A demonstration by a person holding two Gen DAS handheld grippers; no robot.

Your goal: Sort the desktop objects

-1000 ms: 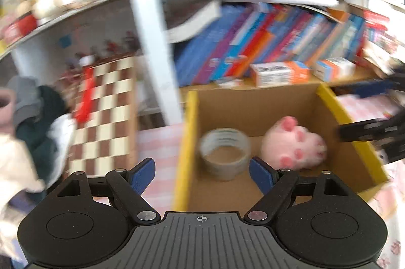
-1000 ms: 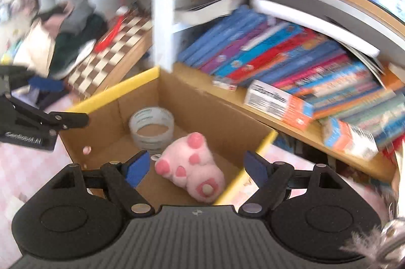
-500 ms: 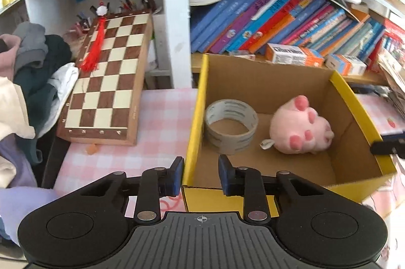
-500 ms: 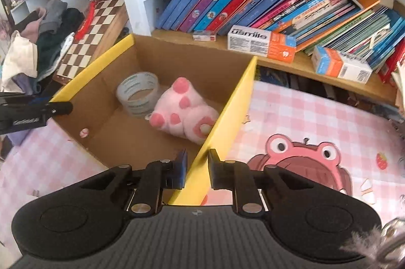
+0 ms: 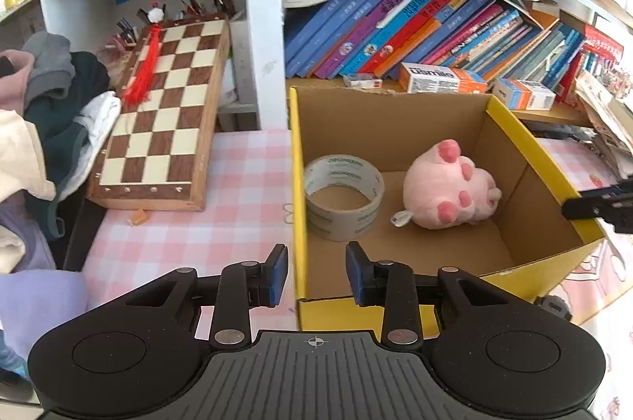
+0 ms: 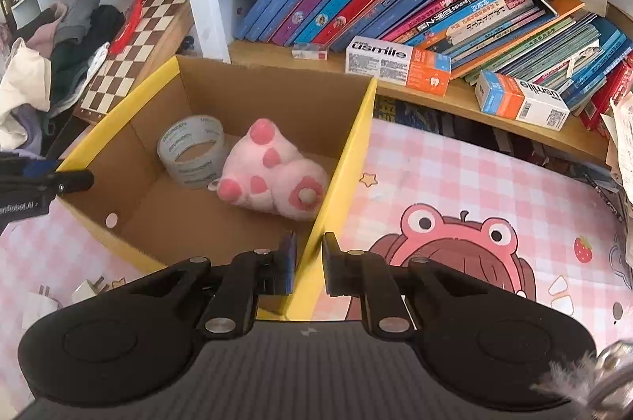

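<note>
A yellow-edged cardboard box (image 5: 526,147) stands on the pink checked desk; it also shows in the right wrist view (image 6: 356,143). Inside lie a tape roll (image 5: 343,196) (image 6: 192,151) and a pink plush toy (image 5: 451,196) (image 6: 273,178). My left gripper (image 5: 316,273) straddles the box's left wall near its front corner, jaws a little apart from the wall. My right gripper (image 6: 308,265) is shut on the box's right wall near the front.
A folded chessboard (image 5: 162,119) with a red tassel leans at the left, beside a clothes pile (image 5: 43,127). A shelf of slanted books (image 5: 415,32) and small boxes (image 6: 395,64) runs behind. A pink cartoon mat (image 6: 455,242) covers the desk at the right.
Both grippers went from wide open over the box to closing on its side walls. In the last half second the left jaws opened a little; the box shifted slightly nearer.
</note>
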